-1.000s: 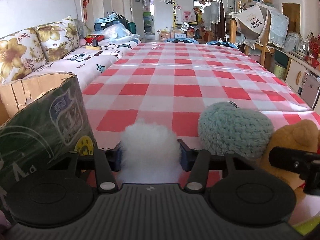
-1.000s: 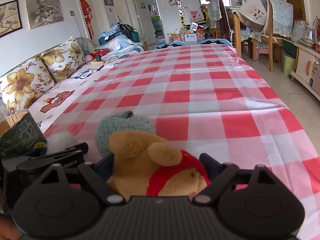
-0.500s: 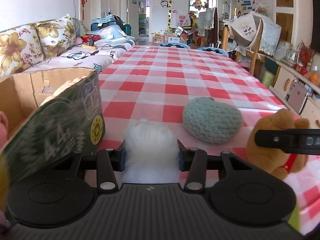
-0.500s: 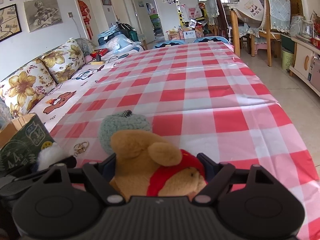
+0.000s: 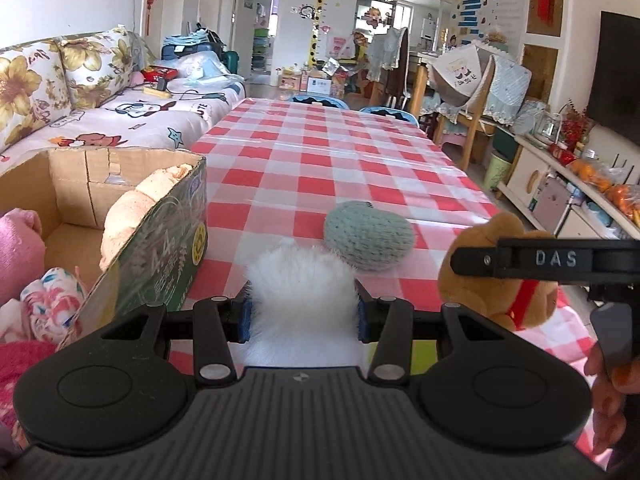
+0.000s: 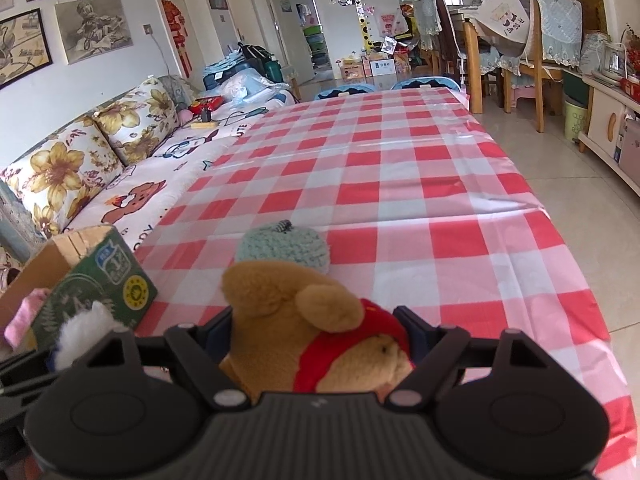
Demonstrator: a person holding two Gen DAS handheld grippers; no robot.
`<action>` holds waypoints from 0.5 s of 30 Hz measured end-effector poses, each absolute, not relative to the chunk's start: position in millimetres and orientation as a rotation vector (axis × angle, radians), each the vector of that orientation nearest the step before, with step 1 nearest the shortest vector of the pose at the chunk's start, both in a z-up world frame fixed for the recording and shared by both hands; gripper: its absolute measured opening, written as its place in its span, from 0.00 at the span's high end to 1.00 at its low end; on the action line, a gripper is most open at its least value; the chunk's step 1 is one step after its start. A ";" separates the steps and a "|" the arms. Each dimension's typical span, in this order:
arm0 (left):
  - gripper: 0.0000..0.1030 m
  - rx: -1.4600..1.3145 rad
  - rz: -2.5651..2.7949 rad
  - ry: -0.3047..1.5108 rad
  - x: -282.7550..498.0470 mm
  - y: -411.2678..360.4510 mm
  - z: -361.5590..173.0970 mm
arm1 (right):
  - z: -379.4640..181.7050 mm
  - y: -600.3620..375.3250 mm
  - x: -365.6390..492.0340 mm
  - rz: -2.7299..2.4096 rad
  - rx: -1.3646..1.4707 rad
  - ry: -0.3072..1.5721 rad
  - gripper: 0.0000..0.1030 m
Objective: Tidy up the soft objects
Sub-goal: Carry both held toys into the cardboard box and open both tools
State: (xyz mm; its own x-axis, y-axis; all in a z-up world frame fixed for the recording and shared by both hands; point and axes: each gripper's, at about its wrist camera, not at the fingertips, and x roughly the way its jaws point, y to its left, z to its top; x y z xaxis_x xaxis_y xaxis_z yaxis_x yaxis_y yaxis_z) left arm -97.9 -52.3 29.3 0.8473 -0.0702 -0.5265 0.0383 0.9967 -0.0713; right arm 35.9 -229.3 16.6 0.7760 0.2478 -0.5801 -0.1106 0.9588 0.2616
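Note:
My left gripper (image 5: 302, 312) is shut on a white fluffy toy (image 5: 302, 292), held above the table next to the green cardboard box (image 5: 160, 248). My right gripper (image 6: 320, 328) is shut on a brown teddy bear with a red shirt (image 6: 316, 328); the bear also shows in the left wrist view (image 5: 500, 276). A knitted teal toy (image 5: 368, 236) lies on the checked tablecloth beyond both grippers and shows in the right wrist view (image 6: 282, 244). The white toy shows at the lower left of the right wrist view (image 6: 80, 328).
The open box (image 6: 96, 280) at the left holds a pink toy (image 5: 18, 248), a flowered cloth (image 5: 52, 304) and a pale orange cushion (image 5: 132, 216). The red checked table (image 5: 320, 152) stretches far ahead. A sofa (image 5: 100, 120) runs along the left; cabinets (image 5: 560, 184) stand right.
My left gripper has risen and moved left with the white toy, so the box's inside now shows. My right gripper has lifted the bear slightly. The teal toy has stayed put.

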 end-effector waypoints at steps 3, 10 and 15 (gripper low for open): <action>0.46 -0.069 -0.082 0.559 -105.0 -51.6 33.4 | 24.0 -231.6 30.1 0.188 0.239 0.649 0.21; 0.46 -0.073 -0.121 0.560 -105.7 -52.0 37.0 | 36.9 -243.2 16.5 0.153 0.304 0.617 0.21; 0.46 -0.068 -0.146 0.541 -108.2 -54.1 41.7 | 45.2 -252.8 5.4 0.130 0.357 0.588 0.21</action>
State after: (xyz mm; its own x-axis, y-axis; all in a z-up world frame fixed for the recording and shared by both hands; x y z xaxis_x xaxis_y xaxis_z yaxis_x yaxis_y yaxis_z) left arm -108.2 -54.1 41.7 0.8469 -0.1561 -0.5082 0.1205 0.9874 -0.1025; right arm 5.4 -252.8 45.2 0.8259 0.2205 -0.5190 -0.0191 0.9308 0.3651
